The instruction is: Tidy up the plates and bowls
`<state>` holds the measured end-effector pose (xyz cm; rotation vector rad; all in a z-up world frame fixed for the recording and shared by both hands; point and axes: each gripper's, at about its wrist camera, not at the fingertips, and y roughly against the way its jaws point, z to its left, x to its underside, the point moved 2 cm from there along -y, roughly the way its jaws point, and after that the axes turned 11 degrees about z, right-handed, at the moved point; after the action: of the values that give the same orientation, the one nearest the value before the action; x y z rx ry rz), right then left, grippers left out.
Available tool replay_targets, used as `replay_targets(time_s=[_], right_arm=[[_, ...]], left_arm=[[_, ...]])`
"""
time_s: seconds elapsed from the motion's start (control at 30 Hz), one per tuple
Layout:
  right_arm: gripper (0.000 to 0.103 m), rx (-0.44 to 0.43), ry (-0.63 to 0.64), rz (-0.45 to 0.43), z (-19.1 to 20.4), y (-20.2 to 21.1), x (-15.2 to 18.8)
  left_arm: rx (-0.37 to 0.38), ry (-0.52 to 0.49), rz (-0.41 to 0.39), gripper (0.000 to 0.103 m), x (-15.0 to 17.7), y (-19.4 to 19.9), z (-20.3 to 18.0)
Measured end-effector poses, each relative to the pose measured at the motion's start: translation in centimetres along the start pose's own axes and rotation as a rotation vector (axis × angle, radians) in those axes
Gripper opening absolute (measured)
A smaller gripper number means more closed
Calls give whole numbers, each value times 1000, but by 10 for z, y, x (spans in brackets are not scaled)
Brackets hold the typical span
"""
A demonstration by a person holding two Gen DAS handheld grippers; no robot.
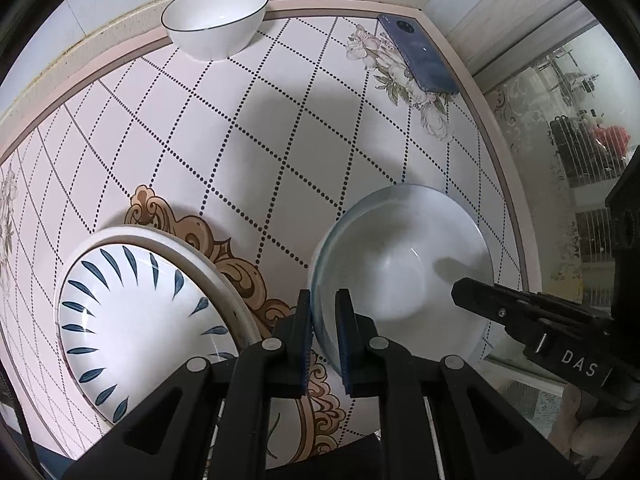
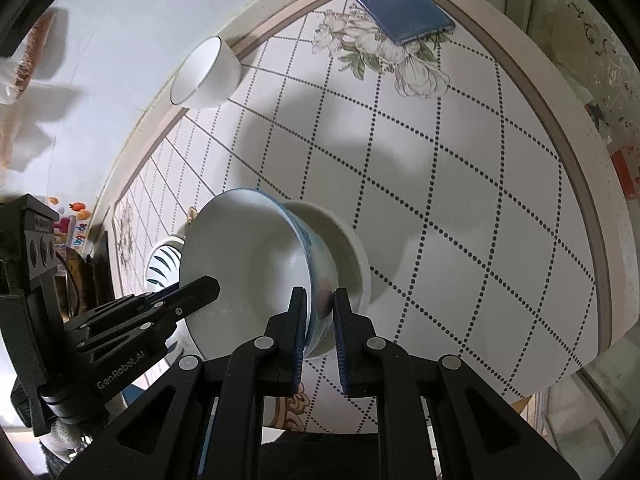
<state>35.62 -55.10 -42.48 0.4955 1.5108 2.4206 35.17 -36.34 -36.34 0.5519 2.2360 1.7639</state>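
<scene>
A white bowl with a blue rim [image 1: 400, 260] is held by both grippers above the table. My left gripper [image 1: 323, 320] is shut on its near-left rim. My right gripper [image 2: 320, 320] is shut on the opposite rim of the same bowl [image 2: 248, 256], which sits in or just above a second white bowl [image 2: 348, 248]. The right gripper's fingers [image 1: 492, 304] show at the right of the left wrist view. A blue-leaf patterned plate [image 1: 140, 320] lies on a larger white plate [image 1: 224, 276] at the lower left. A white bowl with a dark rim [image 1: 216, 20] stands at the far edge.
A blue phone [image 1: 420, 52] lies at the far right corner of the patterned table [image 1: 280, 140], against the wall. The table's right edge [image 1: 516, 200] drops off to the floor. The other gripper's body [image 2: 80, 320] is close on the left of the right wrist view.
</scene>
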Motion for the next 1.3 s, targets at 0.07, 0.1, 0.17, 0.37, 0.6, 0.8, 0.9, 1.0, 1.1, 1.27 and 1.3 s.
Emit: replay_targets(time_s=[0.07, 0.1, 0.17, 0.37, 0.6, 0.8, 0.9, 1.0, 1.1, 1.27, 1.3], right_arm=[[15, 12, 1, 2, -1, -3, 1], [15, 18, 0, 3, -2, -4, 0], [15, 25, -2, 7, -4, -6, 0], [15, 47, 7, 13, -6, -12, 0], [18, 34, -6, 45, -6, -12, -5], [23, 32, 14, 23, 4, 18, -8], [48, 30, 52, -15, 19, 46, -19], [51, 7, 98, -43, 41, 65, -48], [51, -10, 121, -57, 59, 67, -83], [51, -45, 134, -55, 91, 48, -152], [51, -47, 136, -54, 97, 44, -163]], left_arm=[[-5, 1, 1, 9, -1, -1, 0], [-6, 0, 1, 9, -1, -2, 0], [-14, -3, -2, 9, -2, -2, -1], [-33, -2, -3, 9, -4, -6, -3], [-19, 1, 6, 9, -4, -4, -2], [39, 35, -83, 11, -12, 47, 11], [71, 96, -149, 21, -31, 79, 31], [75, 153, -186, 22, -58, 94, 56], [103, 227, -173, 22, -90, 93, 87], [157, 331, -131, 22, -136, 78, 130], [169, 346, -123, 22, -145, 74, 137]])
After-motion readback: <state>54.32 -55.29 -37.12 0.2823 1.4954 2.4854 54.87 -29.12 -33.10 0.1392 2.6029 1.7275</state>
